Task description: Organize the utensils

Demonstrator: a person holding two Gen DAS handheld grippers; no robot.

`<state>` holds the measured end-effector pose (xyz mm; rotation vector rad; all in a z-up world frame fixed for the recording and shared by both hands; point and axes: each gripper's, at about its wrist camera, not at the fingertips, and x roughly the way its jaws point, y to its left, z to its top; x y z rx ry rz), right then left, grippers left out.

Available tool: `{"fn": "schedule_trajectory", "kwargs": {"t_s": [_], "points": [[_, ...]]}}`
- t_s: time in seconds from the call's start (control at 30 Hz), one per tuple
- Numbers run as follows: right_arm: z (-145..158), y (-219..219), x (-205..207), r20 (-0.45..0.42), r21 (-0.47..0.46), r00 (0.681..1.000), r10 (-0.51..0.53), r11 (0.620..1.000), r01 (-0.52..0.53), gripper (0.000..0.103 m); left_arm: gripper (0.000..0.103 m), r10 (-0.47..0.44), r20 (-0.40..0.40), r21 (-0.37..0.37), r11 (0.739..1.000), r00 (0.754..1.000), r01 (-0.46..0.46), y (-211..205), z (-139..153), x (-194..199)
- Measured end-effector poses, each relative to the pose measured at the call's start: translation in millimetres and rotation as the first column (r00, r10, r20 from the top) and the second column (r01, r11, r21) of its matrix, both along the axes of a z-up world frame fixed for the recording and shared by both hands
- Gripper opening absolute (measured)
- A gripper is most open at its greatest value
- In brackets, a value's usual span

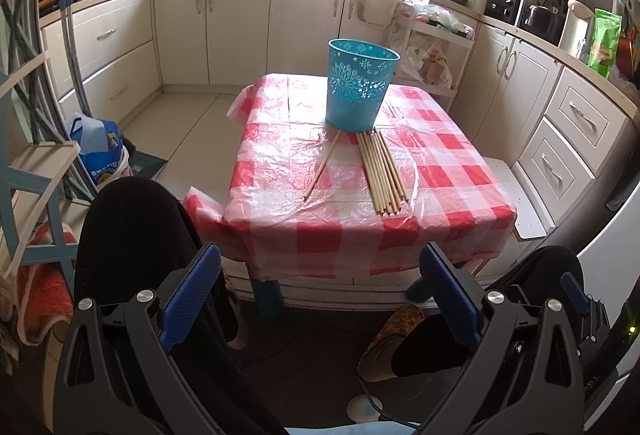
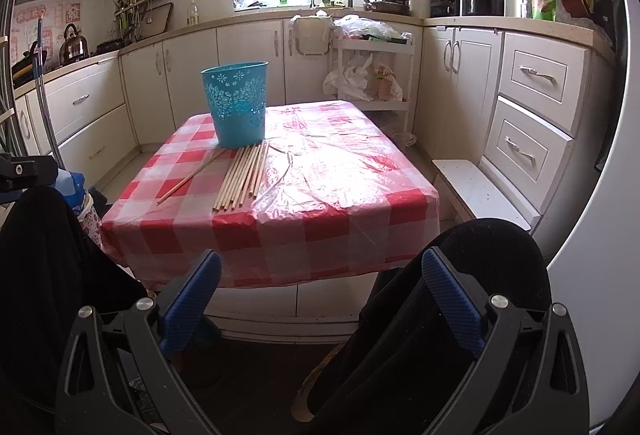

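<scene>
Well ahead of both wide-open, empty grippers, left gripper (image 1: 320, 291) & right gripper (image 2: 322, 295), thin wooden chopsticks (image 1: 382, 171) lie bundled on red-checked plastic-covered counter (image 1: 440, 203), touching perforated teal plastic bucket (image 1: 360, 83).

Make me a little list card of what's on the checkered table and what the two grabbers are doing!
table: red-and-white checked cloth
container: blue bucket, upright, looks empty
sticks: bundle of chopsticks lying before the bucket
stray: single chopstick lying apart, left of the bundle
left gripper: open, empty, short of the table
right gripper: open, empty, short of the table
</scene>
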<state>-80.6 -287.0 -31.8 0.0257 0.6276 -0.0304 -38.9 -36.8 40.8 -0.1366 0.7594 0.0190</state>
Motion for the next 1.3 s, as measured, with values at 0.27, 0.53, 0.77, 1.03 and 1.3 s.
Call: {"fn": "schedule_trajectory", "kwargs": {"t_s": [0.27, 0.53, 0.77, 1.03, 1.3], "points": [[-0.1, -10.4, -2.1, -0.003, 0.011, 1.000, -0.026, 1.000, 0.026, 0.097, 0.096, 0.005, 0.015, 0.011, 1.000, 1.000, -0.005, 0.6, 3.0, -12.3], [-5.5, -2.9, 1.3, -0.021, -0.013, 1.000, -0.012, 1.000, 0.012, 0.097, 0.096, 0.001, 0.012, 0.023, 1.000, 1.000, -0.001, 1.3, -1.1, -14.6], [-10.4, 0.7, 5.6, -0.043, -0.026, 0.999, -0.012, 1.000, 0.011, 0.097, 0.096, 0.003, 0.019, 0.028, 1.000, 1.000, -0.004, 3.2, -4.1, -12.6], [-8.0, 8.2, 2.2, -0.037, -0.045, 0.999, 0.017, 0.999, -0.018, 0.096, 0.096, 0.040, 0.060, 0.023, 0.999, 0.997, -0.041, 13.9, 2.2, -16.3], [10.5, 6.6, 1.4, -0.100, 0.018, 0.995, 0.031, 0.999, -0.029, 0.097, 0.096, 0.053, 0.119, 0.070, 0.996, 0.991, -0.062, 17.6, 15.9, -23.1]]}}
